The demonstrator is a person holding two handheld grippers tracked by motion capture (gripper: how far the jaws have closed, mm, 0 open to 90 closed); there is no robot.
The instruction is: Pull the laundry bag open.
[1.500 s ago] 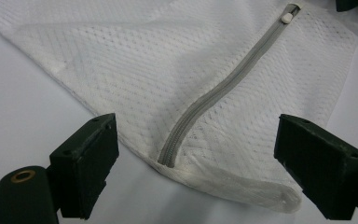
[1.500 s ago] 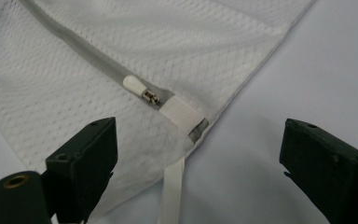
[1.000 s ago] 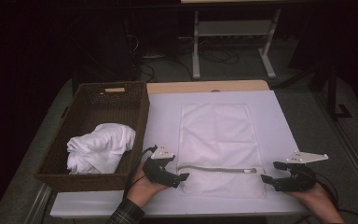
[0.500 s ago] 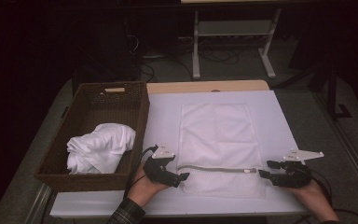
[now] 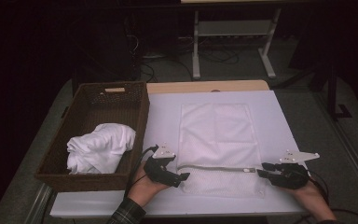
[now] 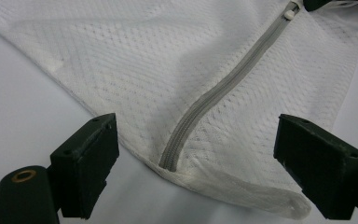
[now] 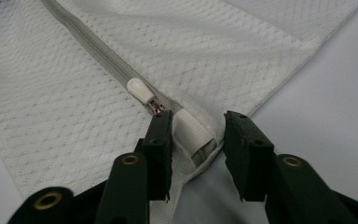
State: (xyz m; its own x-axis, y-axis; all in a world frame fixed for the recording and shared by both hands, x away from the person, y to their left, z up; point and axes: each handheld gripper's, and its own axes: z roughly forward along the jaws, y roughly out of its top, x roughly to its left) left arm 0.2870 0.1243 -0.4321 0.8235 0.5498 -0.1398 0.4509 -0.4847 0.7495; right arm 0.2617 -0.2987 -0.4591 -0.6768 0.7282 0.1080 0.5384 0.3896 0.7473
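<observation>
A white mesh bag (image 5: 214, 135) lies flat on the white table (image 5: 284, 121), its grey zipper (image 5: 214, 168) running across the near end. My left gripper (image 5: 184, 176) rests at the zipper's left end, open, the bag's corner and zipper (image 6: 214, 93) lying between its wide jaws (image 6: 198, 123). My right gripper (image 5: 261, 170) is at the zipper's right end. Its jaws (image 7: 198, 116) have just been closing around the white ribbed tab (image 7: 193, 133) beside the zipper pull (image 7: 140, 91). One pad touches the tab, while a narrow gap shows at the other.
A brown wicker basket (image 5: 140, 107) stands at the table's left with a bundle of white cloth (image 5: 100, 147) inside. A wooden board edge (image 5: 205, 86) shows at the back. Metal stand legs (image 5: 196, 51) are on the dark floor beyond.
The right gripper has edged left onto the zipper's end and its jaws have narrowed around the tab. The left gripper has stayed put.
</observation>
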